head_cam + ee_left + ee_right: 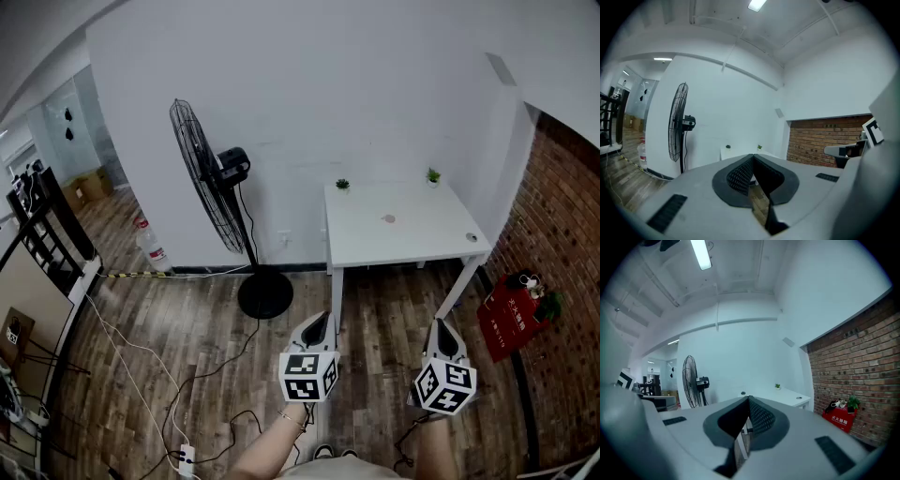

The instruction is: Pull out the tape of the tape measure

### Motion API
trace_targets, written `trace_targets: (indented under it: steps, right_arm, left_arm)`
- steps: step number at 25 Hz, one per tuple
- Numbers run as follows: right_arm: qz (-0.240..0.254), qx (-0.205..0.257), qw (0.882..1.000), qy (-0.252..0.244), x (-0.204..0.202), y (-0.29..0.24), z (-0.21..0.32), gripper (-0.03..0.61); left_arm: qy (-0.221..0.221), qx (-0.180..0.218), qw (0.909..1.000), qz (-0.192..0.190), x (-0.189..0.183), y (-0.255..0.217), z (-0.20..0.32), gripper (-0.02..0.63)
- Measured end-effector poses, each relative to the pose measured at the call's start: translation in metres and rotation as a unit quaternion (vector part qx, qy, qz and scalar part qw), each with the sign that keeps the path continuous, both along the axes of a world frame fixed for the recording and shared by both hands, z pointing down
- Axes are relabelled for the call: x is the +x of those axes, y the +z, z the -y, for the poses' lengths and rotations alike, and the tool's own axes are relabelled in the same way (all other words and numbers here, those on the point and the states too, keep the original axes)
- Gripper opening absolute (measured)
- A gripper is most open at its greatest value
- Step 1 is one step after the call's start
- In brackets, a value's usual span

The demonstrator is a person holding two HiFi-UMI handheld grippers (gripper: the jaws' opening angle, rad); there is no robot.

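Observation:
No tape measure can be made out for sure. The white table (403, 234) stands ahead against the wall and carries a small pinkish item (388, 218) and a small round item (472, 237), both too small to identify. My left gripper (321, 321) is held level over the wooden floor, short of the table's near left leg, jaws shut with nothing between them (753, 155). My right gripper (442, 328) hangs beside it, short of the table's near right leg. It is shut and empty too (748, 398).
A tall standing fan (220, 192) stands left of the table, with cables trailing over the floor. Two tiny potted plants (342, 185) sit at the table's back edge. A red box (509, 314) rests by the brick wall at the right. Dark furniture stands far left.

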State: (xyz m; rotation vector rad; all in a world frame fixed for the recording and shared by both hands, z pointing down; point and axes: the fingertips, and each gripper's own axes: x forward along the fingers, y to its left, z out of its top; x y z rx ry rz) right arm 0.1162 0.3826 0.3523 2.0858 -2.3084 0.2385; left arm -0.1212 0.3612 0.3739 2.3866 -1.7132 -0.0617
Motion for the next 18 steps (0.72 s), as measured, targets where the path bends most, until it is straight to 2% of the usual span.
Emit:
trace_targets:
  steps: [18]
  right_arm:
    - [0.005, -0.003, 1.000, -0.010, 0.004, 0.002, -0.014, 0.002]
  left_arm:
    - [0.001, -0.008, 0.9999, 0.007, 0.005, 0.001, -0.015, 0.012]
